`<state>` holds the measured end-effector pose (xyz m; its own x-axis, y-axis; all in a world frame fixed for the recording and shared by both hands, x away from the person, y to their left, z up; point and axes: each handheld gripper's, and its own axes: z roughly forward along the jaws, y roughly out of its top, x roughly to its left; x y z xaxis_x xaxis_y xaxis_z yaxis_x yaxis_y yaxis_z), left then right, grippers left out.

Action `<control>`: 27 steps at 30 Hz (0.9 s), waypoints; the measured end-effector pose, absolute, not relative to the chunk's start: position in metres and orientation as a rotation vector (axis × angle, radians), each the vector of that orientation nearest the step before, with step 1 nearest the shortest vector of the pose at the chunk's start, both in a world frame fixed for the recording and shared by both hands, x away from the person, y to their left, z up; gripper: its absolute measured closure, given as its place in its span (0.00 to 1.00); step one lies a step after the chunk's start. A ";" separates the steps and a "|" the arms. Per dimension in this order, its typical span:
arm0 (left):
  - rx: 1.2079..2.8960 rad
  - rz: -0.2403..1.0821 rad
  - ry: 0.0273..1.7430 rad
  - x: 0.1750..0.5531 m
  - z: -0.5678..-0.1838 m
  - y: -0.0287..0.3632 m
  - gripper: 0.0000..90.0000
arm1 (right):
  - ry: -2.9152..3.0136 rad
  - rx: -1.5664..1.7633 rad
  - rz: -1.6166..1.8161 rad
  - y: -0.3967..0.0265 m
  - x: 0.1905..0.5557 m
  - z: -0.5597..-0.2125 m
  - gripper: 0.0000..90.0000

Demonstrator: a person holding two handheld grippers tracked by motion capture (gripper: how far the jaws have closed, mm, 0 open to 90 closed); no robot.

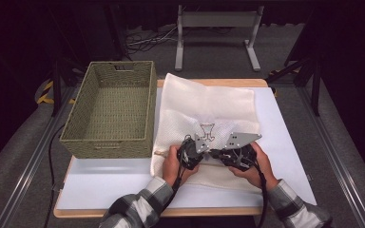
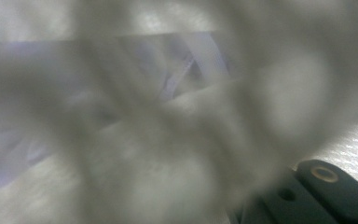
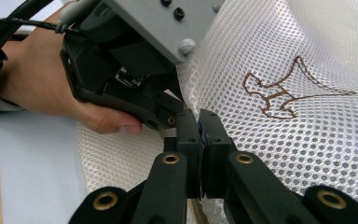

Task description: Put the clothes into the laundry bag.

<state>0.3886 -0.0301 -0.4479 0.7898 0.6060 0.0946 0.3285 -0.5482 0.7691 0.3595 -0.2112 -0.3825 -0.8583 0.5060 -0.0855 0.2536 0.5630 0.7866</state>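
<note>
Dark studio floor all round, cables and a grey metal stand (image 1: 217, 28) at the back. White table (image 1: 285, 137) with a wooden edge in the middle. Woven olive basket (image 1: 109, 111) on the table's left part, rectangular, handle slots in the short walls, nothing visible inside. White mesh laundry bag (image 1: 208, 102) just beside the basket's right wall, spread flat, reaching from the table's far edge down to the hands. Brown outline emblem (image 3: 284, 91) stitched on the mesh, roughly in the middle of the bag.

Left gripper (image 1: 190, 153) and right gripper (image 1: 228, 154) close together over the near part of the bag, just below the emblem, noses turned toward each other, grey three-cornered plates on top. Left hand (image 1: 172, 164) and right hand (image 1: 259, 166) wrapped round the bodies, plaid sleeves coming in from the bottom edge.

Right gripper (image 3: 199, 135) in its own view: jaws pressed tight together, a pinch of mesh caught between the pads, fabric rising in a taut slope behind them. Left gripper's black body and grey plate directly beyond, almost touching, thumb resting against the mesh and the white table.

Left gripper view: fabric right against the lens, blurred grey-white, one black jaw piece at the lower right, a strip of sharp mesh at the right edge. Jaws clenched as far as can be read; whether on mesh, cannot tell from that blur.
</note>
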 end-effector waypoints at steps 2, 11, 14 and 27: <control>2.184 0.430 0.659 0.386 -0.447 -0.027 1.00 | 2.497 0.631 1.190 -0.212 0.360 -0.382 0.98; 2.141 0.335 0.561 0.368 -0.440 -0.014 1.00 | 2.494 0.629 1.184 -0.213 0.360 -0.382 0.98; 2.143 0.302 0.532 0.362 -0.440 -0.007 1.00 | 2.494 0.631 1.186 -0.212 0.360 -0.382 0.98; 2.139 0.262 0.505 0.370 -0.444 -0.024 0.88 | 2.502 0.626 1.186 -0.212 0.361 -0.383 0.98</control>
<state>0.3700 -0.0243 -0.4445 0.8943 0.4474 0.0001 0.2579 -0.5157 0.8170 0.3606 -0.2117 -0.3832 -0.8596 0.5043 -0.0824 0.2554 0.5636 0.7856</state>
